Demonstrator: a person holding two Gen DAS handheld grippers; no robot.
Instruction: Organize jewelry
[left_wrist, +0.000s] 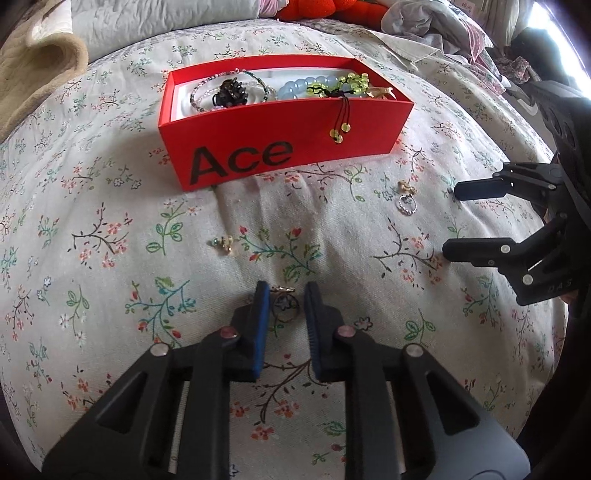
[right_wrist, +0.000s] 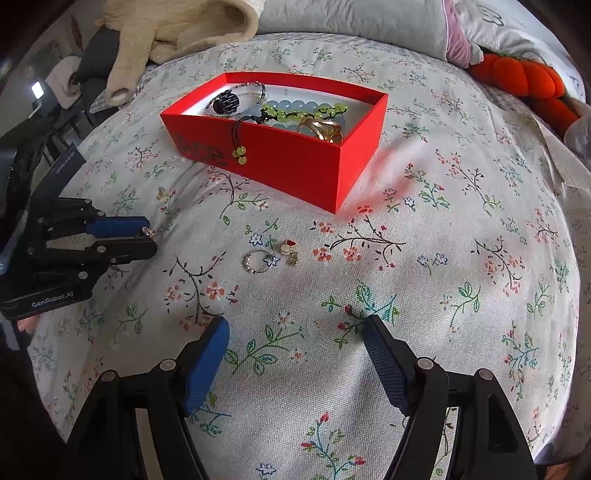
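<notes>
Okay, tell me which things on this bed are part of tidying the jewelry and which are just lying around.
Part of the job:
red box holding bracelets
green bead bracelet, tassel over the wall
silver ring
small charm
ring between the left gripper fingers
green earring

Just lying around:
orange plush
beige blanket
pillow

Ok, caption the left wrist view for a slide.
Left gripper straddling a ring on the floral bedspread, red box of jewelry beyond.

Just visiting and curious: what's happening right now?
Left gripper fingers straddle a small ring, not clamped. Right gripper open, empty. Red box ahead; loose ring and charm on bedspread.
</notes>
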